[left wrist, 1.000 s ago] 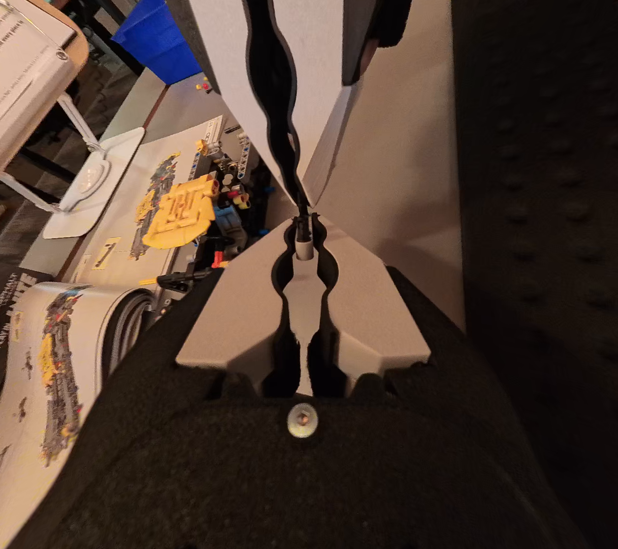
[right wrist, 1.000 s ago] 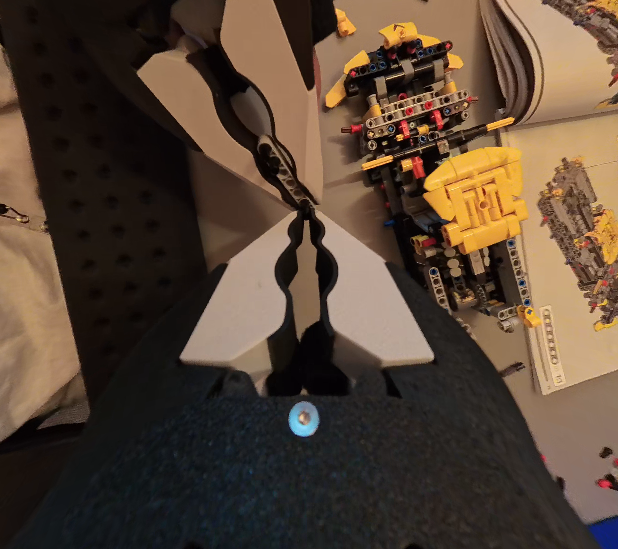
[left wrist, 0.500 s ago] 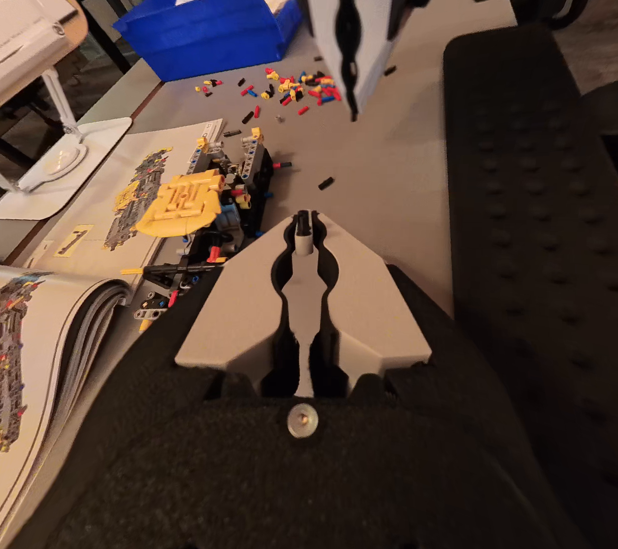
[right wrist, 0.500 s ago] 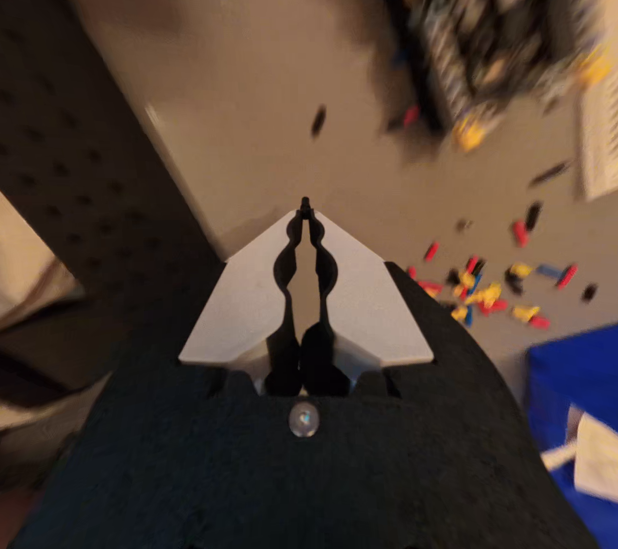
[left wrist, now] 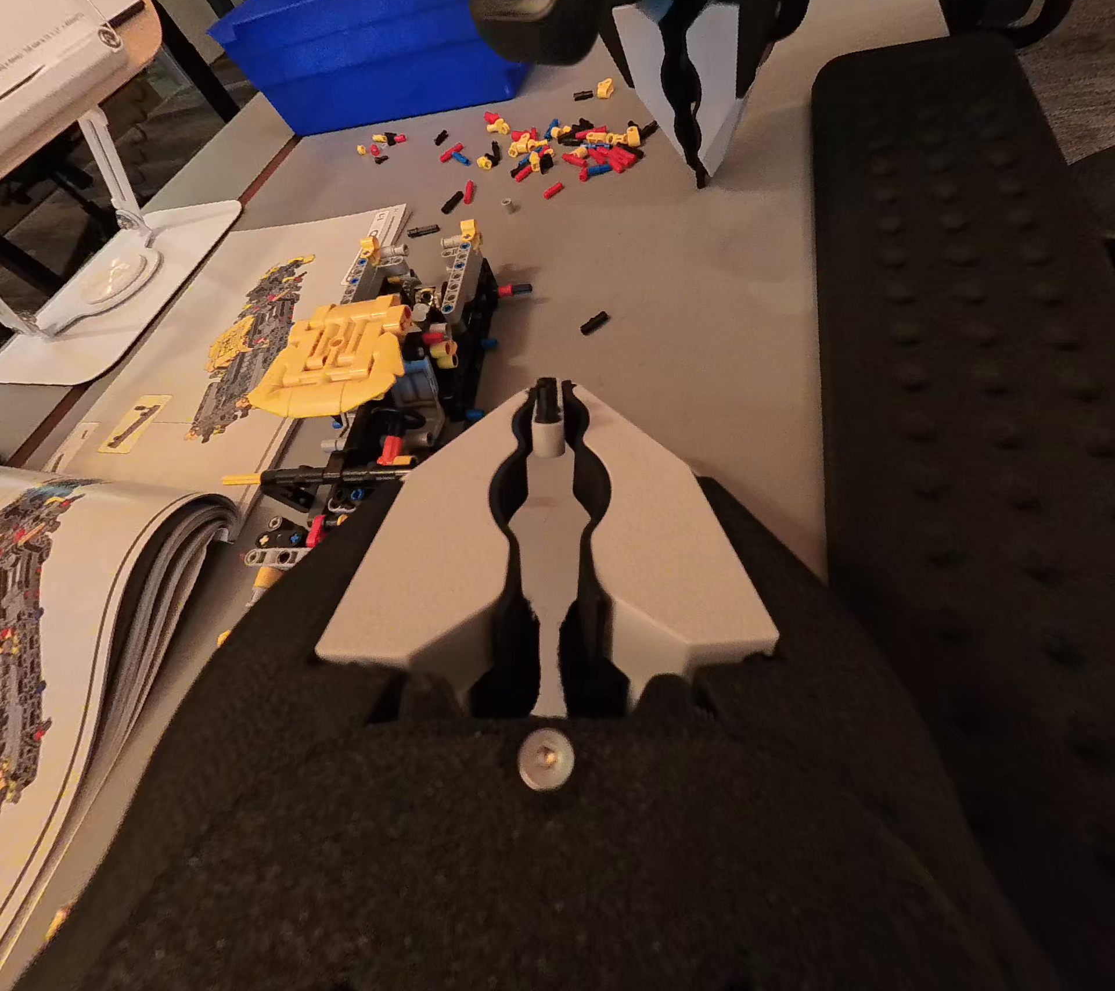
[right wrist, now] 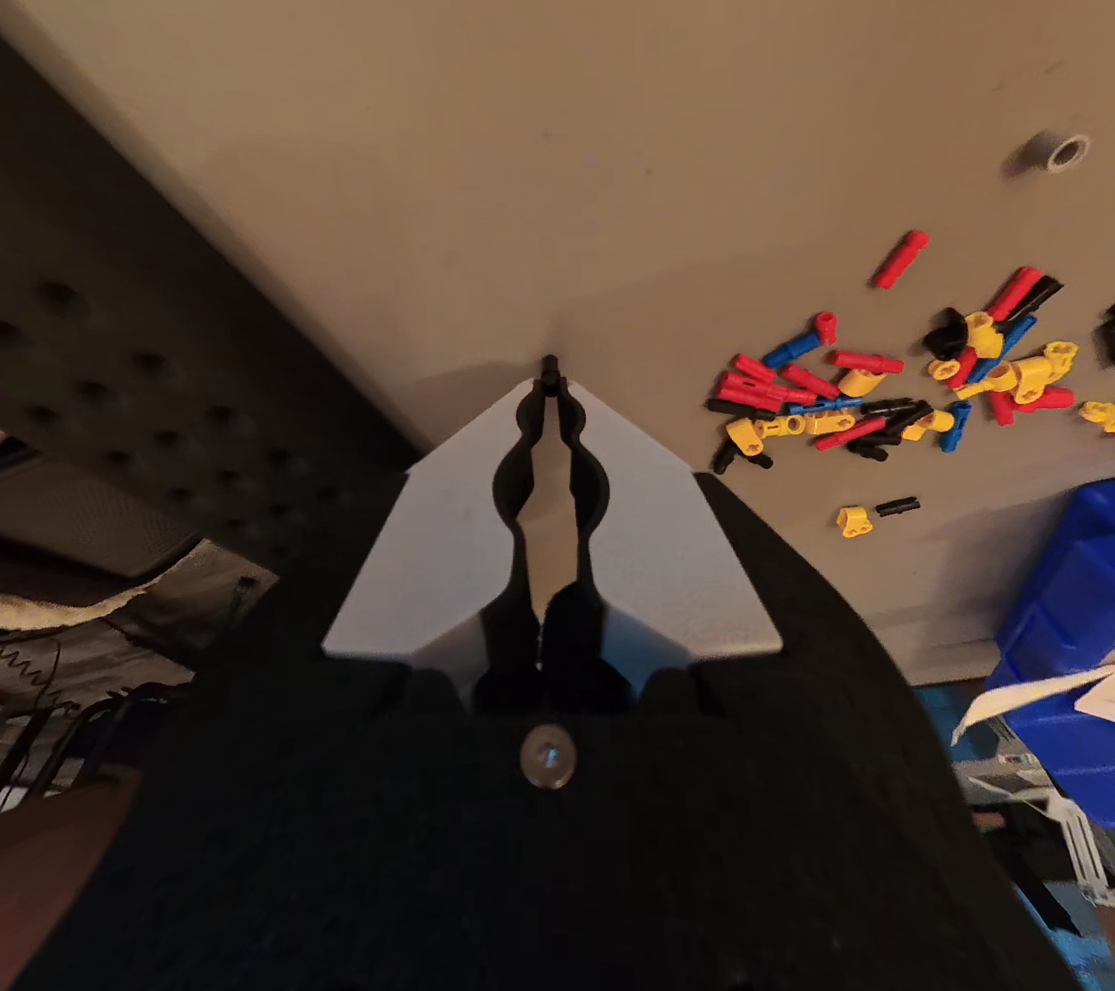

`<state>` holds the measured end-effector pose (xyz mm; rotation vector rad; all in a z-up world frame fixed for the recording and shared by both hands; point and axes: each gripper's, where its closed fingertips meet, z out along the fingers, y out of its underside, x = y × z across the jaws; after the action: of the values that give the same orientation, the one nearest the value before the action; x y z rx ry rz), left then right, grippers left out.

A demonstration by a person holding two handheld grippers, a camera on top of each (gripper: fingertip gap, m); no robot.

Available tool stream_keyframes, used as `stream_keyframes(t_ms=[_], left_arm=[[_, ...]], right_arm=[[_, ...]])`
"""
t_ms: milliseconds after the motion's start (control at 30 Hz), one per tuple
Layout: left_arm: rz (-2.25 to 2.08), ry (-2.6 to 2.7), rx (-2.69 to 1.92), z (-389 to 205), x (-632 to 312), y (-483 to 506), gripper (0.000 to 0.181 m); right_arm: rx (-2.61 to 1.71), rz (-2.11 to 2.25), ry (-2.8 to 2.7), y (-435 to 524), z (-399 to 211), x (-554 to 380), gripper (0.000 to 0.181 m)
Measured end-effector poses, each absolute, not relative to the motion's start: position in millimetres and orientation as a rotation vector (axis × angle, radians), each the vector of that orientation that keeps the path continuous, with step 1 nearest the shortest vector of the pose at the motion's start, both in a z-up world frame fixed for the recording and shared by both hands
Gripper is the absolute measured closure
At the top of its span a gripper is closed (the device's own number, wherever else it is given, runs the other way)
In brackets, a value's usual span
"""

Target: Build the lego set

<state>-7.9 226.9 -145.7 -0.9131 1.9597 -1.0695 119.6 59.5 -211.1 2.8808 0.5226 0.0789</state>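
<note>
Your left hand-held gripper (left wrist: pixel 548 395) clamps a grey bush with black pin (left wrist: pixel 548 422) beside the yellow model (left wrist: pixel 386 358); your right hand-held gripper (right wrist: pixel 550 379), pinching a black pin (right wrist: pixel 550 366) over the bench (right wrist: pixel 603 87), should descend squarely.

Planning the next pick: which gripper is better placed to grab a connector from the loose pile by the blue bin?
Right. The right gripper hangs beside the loose pile, though it pinches a small black pin. The left gripper sits nearer the yellow model, clamped on a grey-and-black piece.
</note>
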Motion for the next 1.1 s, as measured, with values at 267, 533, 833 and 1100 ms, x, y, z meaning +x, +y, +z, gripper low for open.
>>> stream_keyframes(t_ms=[267,533,833,1100], left_arm=[[-1.068,1.97,-0.918,-147.8,-8.1,226.6,0.174],[-1.069,1.974,-0.924,-148.8,-8.1,227.1,0.174],[-1.072,1.981,-0.925,-150.1,-8.0,226.4,0.174],[-1.071,1.989,-0.928,-152.0,-8.1,226.1,0.174]], right_arm=[[2.842,0.113,0.538,56.7,-213.2,120.9,0.174],[2.916,0.099,0.553,56.2,-210.9,122.6,0.164],[3.342,-0.039,0.648,63.7,-206.6,123.0,0.165],[3.423,-0.063,0.66,67.2,-207.7,118.2,0.169]])
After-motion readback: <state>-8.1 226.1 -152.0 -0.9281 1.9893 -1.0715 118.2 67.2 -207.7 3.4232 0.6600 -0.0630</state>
